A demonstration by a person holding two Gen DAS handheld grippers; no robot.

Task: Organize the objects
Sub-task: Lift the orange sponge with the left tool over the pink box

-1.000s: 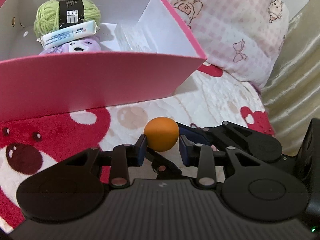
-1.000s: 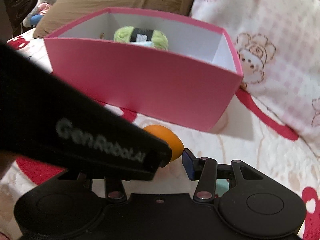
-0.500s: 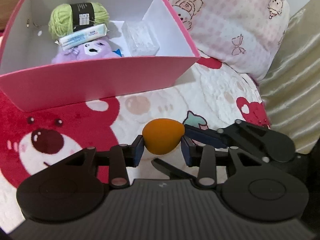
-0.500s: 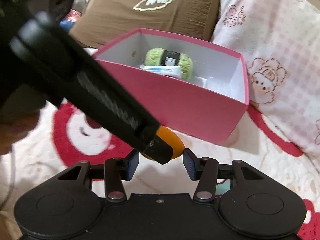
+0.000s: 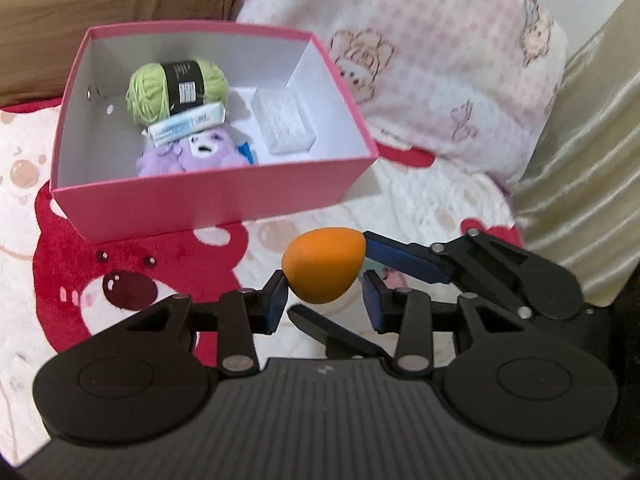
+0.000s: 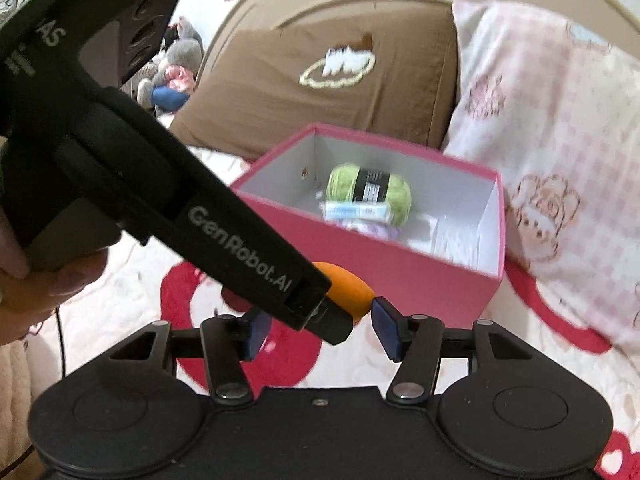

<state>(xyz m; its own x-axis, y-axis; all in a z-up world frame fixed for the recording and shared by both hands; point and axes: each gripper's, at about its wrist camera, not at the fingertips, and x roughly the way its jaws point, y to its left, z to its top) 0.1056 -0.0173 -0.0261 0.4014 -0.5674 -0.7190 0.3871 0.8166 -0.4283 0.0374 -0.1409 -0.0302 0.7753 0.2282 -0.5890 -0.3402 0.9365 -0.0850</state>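
Note:
An orange egg-shaped sponge (image 5: 323,265) hangs above the bedspread between both grippers. My left gripper (image 5: 326,303) has its left pad against the sponge and a small gap at its right pad. My right gripper (image 6: 320,330) holds the sponge (image 6: 352,288) from the right; one of its blue fingers (image 5: 404,258) touches the sponge's tip. The left gripper's body (image 6: 240,236) hides part of the sponge in the right wrist view. The pink box (image 5: 224,200) stands beyond, holding green yarn (image 5: 176,88), a tissue pack (image 5: 188,123), a purple plush (image 5: 196,154) and a clear case (image 5: 284,120).
A pink checked pillow (image 5: 440,60) lies right of the box, a brown pillow (image 6: 320,76) behind it. A beige curtain (image 5: 580,160) hangs at the far right. The bedspread (image 5: 120,292) has a red bear print. A hand (image 6: 36,280) holds the left gripper.
Both grippers have risen and pulled back from the box with the sponge between them; the box's inside now shows more fully. The sponge has tilted, its tip pointing right.

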